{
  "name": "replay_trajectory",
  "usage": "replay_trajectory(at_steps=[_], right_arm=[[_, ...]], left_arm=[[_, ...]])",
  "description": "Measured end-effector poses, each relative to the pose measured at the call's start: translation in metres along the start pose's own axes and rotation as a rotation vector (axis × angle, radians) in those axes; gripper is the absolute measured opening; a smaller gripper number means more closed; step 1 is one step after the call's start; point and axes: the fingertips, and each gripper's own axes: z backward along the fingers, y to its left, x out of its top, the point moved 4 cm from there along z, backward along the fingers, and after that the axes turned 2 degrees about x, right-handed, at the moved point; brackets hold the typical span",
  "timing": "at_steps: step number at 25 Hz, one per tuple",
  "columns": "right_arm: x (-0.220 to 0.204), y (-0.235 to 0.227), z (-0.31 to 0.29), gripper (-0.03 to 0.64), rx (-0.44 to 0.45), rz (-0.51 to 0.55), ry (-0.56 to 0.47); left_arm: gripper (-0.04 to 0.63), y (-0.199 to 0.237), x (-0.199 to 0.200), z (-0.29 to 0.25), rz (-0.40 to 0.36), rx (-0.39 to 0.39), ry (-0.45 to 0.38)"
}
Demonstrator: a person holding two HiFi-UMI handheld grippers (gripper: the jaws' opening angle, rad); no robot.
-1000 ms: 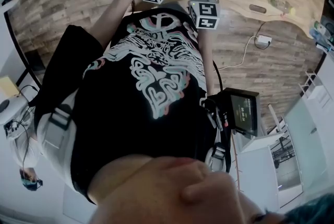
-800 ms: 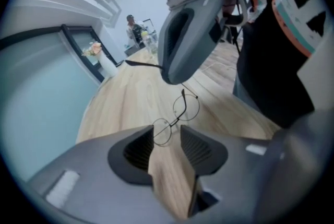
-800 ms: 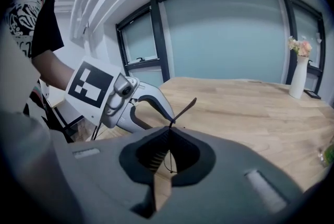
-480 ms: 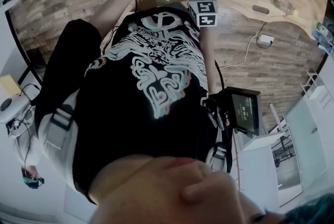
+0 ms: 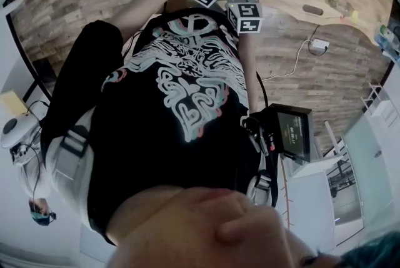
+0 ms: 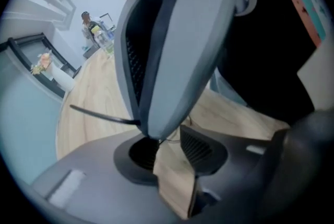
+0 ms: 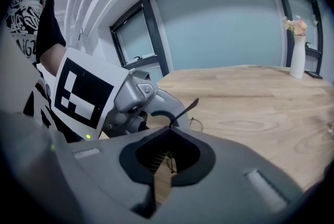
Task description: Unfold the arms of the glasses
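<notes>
The glasses (image 7: 185, 111) are mostly hidden behind the pinching right gripper (image 7: 169, 131)

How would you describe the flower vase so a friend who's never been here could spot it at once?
Follow the light wooden table to its far end, by the big window. There stands a slim white vase holding pale pink flowers. It is the only tall, upright white thing at that end.

The right gripper (image 7: 166, 157) pinches thin wire glasses (image 7: 182, 112) over the wooden table (image 7: 250, 97), one dark arm sticking up. The left gripper (image 7: 159, 105) is just beside them. A white vase (image 7: 297, 58) stands at the table's far edge.
</notes>
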Motion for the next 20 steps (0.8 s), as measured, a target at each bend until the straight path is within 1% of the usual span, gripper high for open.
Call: replay_trajectory(at_steps=[2,4,6,8,10,11,14,18,20], right_arm=[[0.0,0.003,-0.002,0.0,0.008,0.025,0.009],[0.001,0.005,-0.003,0.0,0.013,0.043,0.021],[-0.001,0.005,-0.003,0.0,0.014,0.035,0.016],[-0.003,0.0,-0.001,0.0,0.002,0.015,0.003],[-0.005,-0.006,0.004,0.0,-0.021,0.001,-0.009],[-0.006,-0.009,0.006,0.0,-0.032,-0.006,-0.014],[-0.008,-0.017,0.012,0.0,-0.053,-0.03,-0.028],[-0.009,-0.02,0.015,0.0,-0.065,-0.035,-0.036],[-0.011,-0.021,0.016,0.0,-0.068,-0.035,-0.033]], left_arm=[[0.103,-0.001,0.002,0.0,-0.02,-0.017,0.006],[0.103,-0.004,0.004,-0.001,-0.045,-0.04,0.012],[0.103,-0.005,0.004,-0.002,-0.071,-0.058,0.023],[0.1,-0.002,0.005,-0.005,-0.088,-0.057,0.035],[0.021,0.001,0.003,-0.009,-0.097,-0.024,0.053],[-0.003,0.002,0.001,-0.01,-0.092,-0.003,0.06],[-0.011,0.004,-0.005,-0.01,-0.034,0.036,0.054],[-0.012,0.004,-0.009,-0.009,0.028,0.037,0.043],[-0.011,0.003,-0.012,-0.01,0.036,0.037,0.053]])
